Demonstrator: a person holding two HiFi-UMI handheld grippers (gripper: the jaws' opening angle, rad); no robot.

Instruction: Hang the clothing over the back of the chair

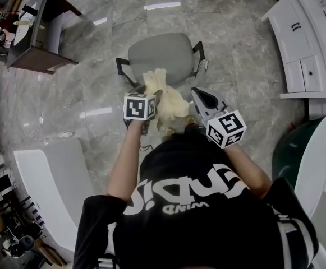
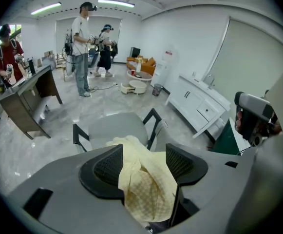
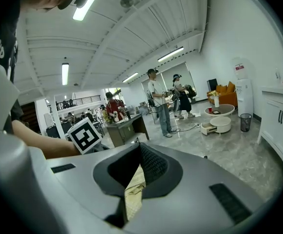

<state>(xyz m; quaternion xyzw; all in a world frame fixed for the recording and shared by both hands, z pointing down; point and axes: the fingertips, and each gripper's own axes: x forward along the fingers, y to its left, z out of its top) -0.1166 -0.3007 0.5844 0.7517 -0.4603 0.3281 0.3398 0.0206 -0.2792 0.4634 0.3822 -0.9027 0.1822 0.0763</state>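
A pale yellow checked garment (image 1: 169, 103) hangs bunched between my two grippers, above a grey chair (image 1: 161, 55) with black armrests. My left gripper (image 1: 156, 101) is shut on a thick fold of the garment (image 2: 146, 179), which fills the space between the jaws. In that view the chair (image 2: 116, 128) stands just beyond and below. My right gripper (image 1: 201, 98) is shut on a thin edge of the garment (image 3: 134, 189), its jaws nearly touching. The chair's back is hidden under the cloth and my hands in the head view.
A dark wooden desk (image 1: 36, 29) stands at the far left. White cabinets (image 1: 303, 43) line the right wall. A white panel (image 1: 56, 172) lies to my left, a green object (image 1: 292, 150) to my right. Several people (image 2: 83, 48) stand across the room.
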